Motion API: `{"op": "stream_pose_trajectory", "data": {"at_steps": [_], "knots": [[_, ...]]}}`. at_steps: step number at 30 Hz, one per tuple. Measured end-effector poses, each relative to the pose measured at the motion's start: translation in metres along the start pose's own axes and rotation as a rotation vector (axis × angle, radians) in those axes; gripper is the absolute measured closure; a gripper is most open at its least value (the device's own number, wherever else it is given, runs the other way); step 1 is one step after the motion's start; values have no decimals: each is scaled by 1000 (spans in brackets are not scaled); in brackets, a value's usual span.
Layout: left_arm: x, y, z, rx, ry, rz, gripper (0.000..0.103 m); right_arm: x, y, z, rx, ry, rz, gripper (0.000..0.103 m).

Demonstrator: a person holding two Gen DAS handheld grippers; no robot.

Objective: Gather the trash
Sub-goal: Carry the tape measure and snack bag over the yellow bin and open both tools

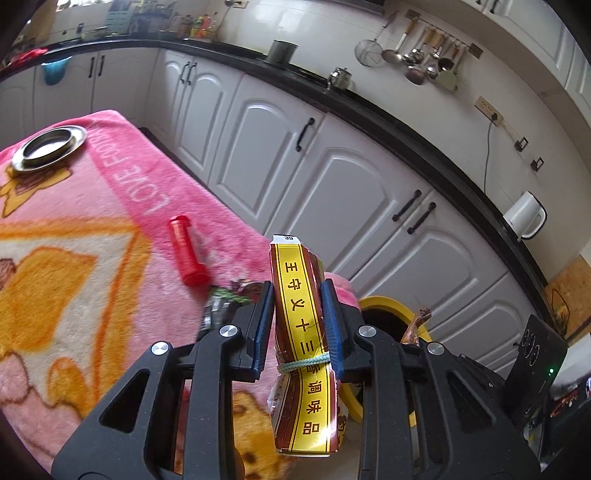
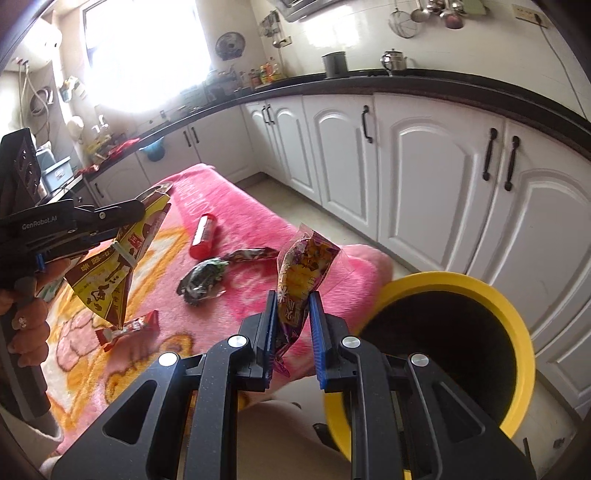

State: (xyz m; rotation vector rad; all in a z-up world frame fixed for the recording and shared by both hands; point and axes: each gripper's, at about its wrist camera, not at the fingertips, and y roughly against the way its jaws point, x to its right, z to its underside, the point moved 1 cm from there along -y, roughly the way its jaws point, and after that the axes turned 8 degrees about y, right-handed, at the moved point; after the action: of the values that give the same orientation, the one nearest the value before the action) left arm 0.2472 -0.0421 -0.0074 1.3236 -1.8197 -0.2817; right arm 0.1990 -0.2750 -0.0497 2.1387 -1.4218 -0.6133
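Pink blanket (image 2: 236, 206) behind; seasoning packet (image 1: 301, 332) between left gripper (image 1: 297, 328) jaws.

White arched cabinet doors (image 2: 424, 177) under a black countertop (image 2: 406, 83), bright window (image 2: 144, 51), pale tiled floor (image 2: 295, 206).

Tube (image 2: 202, 236), wrappers (image 2: 202, 278) on blanket (image 2: 236, 199); bin (image 2: 513, 317) apparently just beside.

the bin (image 1: 384, 306) is mostly hidden behind the left gripper (image 1: 297, 325) and its packet (image 1: 301, 343); in the right wrist view the bin's near rim (image 2: 517, 369) sits behind the gripper frame. dark wrappers (image 1: 225, 299) are blurred and partly covered. bottles (image 1: 201, 26) on the far counter are too small to tell apart.
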Motion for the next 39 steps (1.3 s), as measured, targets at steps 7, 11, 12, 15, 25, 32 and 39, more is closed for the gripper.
{"op": "stream_pose_trajectory", "data": {"at_steps": [7, 11, 12, 15, 25, 32, 39], "knots": [[32, -21, 6, -24, -43, 29, 83, 32, 15, 10, 11, -57, 47, 86], [53, -35, 13, -45, -69, 50, 83, 52, 24, 19, 14, -101, 78, 86], [56, -37, 13, -47, -74, 53, 83, 57, 25, 22, 14, -109, 85, 86], [72, -48, 19, -61, -93, 65, 83, 70, 31, 30, 12, -133, 112, 86], [119, -84, 44, -109, -167, 98, 83, 105, 45, 60, -4, -187, 189, 86], [142, -110, 62, -143, -212, 104, 83, 122, 47, 79, -25, -224, 211, 86], [152, -134, 78, -185, -235, 100, 83, 132, 41, 93, -54, -261, 211, 86]]}}
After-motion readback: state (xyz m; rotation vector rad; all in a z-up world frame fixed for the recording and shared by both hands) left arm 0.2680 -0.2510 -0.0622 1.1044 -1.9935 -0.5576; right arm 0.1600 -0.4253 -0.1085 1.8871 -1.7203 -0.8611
